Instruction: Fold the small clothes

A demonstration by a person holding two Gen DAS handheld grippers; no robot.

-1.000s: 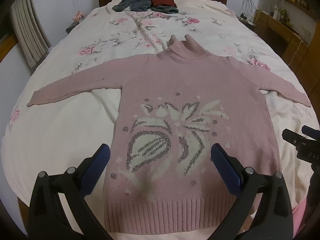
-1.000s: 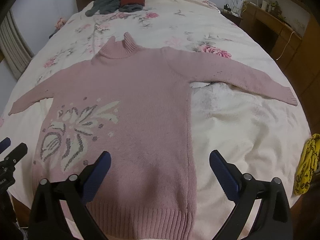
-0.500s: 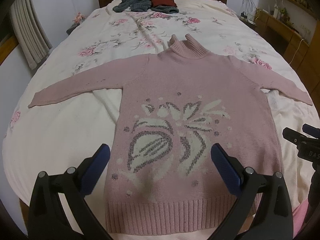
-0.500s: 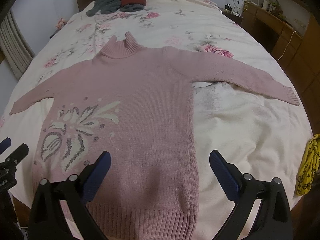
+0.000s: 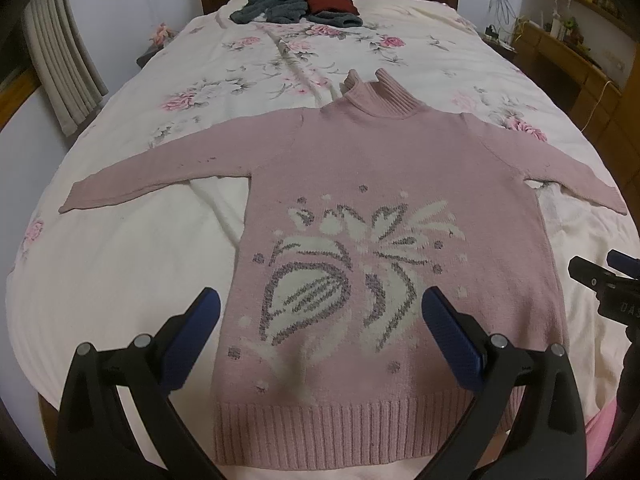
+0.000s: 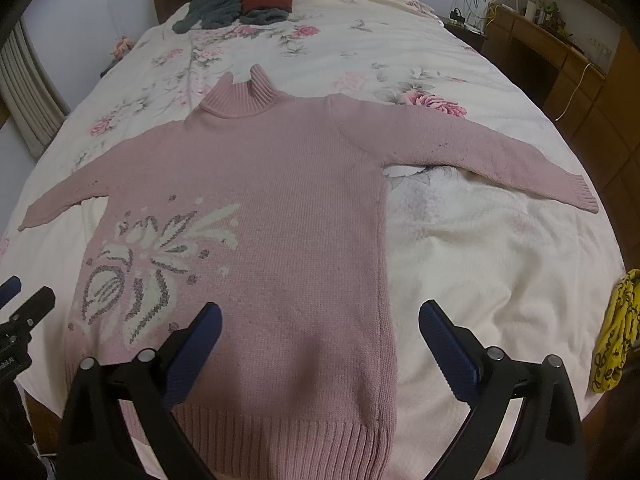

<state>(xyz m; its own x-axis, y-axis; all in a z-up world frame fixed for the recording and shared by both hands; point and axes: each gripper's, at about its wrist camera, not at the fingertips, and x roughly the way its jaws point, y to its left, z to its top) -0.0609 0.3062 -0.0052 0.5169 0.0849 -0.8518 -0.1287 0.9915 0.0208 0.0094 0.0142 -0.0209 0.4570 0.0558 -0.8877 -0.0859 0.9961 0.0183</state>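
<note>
A pink turtleneck sweater (image 5: 384, 176) (image 6: 288, 184) with a white and grey flower pattern lies flat, face up, on the bed, both sleeves spread out sideways. Its ribbed hem is nearest to me. My left gripper (image 5: 320, 312) hovers open above the lower left part of the body, holding nothing. My right gripper (image 6: 320, 324) is open above the lower right part, over the sweater's right side seam, also holding nothing. Each gripper's tip shows at the edge of the other's view.
The bed (image 5: 120, 272) has a cream floral cover. A pile of grey and red clothes (image 5: 296, 0) lies by the dark headboard. A yellow patterned cloth (image 6: 616, 328) hangs at the bed's right edge. A wooden desk (image 6: 552, 44) stands to the right, a curtain (image 5: 60, 52) to the left.
Both views have shifted slightly, with the sweater sitting a little lower in frame. Both grippers stay open; the sweater has not moved.
</note>
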